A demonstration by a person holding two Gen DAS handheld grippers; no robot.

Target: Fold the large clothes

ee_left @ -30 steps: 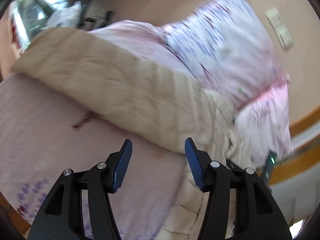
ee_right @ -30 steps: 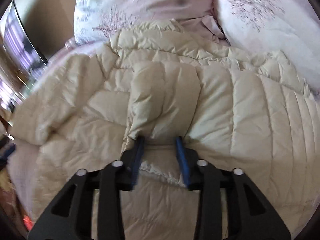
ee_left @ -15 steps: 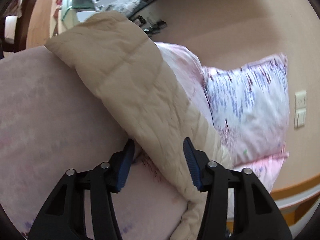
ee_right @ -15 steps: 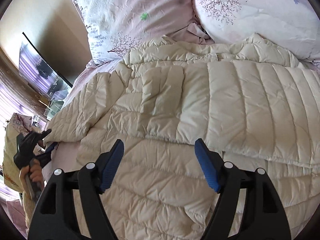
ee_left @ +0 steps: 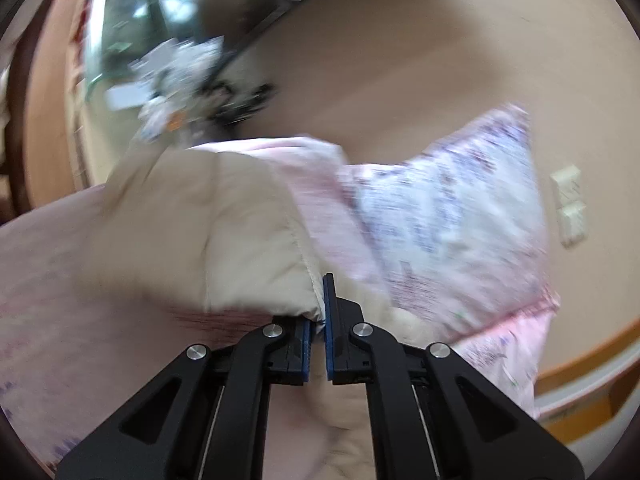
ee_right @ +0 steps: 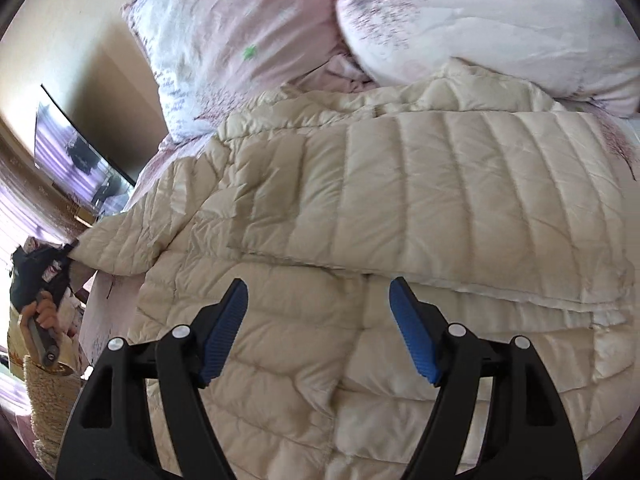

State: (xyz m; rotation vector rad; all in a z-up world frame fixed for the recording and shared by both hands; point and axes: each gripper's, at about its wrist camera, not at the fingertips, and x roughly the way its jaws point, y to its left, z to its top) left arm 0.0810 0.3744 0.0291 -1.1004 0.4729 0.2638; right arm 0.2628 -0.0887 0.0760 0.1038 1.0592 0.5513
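A cream quilted down jacket (ee_right: pixel 400 208) lies spread on a pink bed, with one sleeve folded across its body. My right gripper (ee_right: pixel 320 320) is open and empty, hovering just above the jacket's lower part. My left gripper (ee_left: pixel 318 320) is shut on the edge of the jacket's other sleeve (ee_left: pixel 224 232) and holds it lifted off the sheet. In the right wrist view the left gripper (ee_right: pixel 44 276) shows at the far left, pinching the tip of that sleeve (ee_right: pixel 120 248).
Two pink floral pillows (ee_right: pixel 240 52) (ee_right: pixel 500 20) lean on the wall behind the jacket. The pink bed sheet (ee_left: pixel 72 288) lies under the sleeve. A TV (ee_right: pixel 76 164) hangs at left. A wall switch (ee_left: pixel 568 204) and a cluttered glass shelf (ee_left: pixel 160 60) are beyond the bed.
My left gripper has closed on the sleeve edge and is lifting it. My right gripper let go of the jacket, opened wide and drew back a little.
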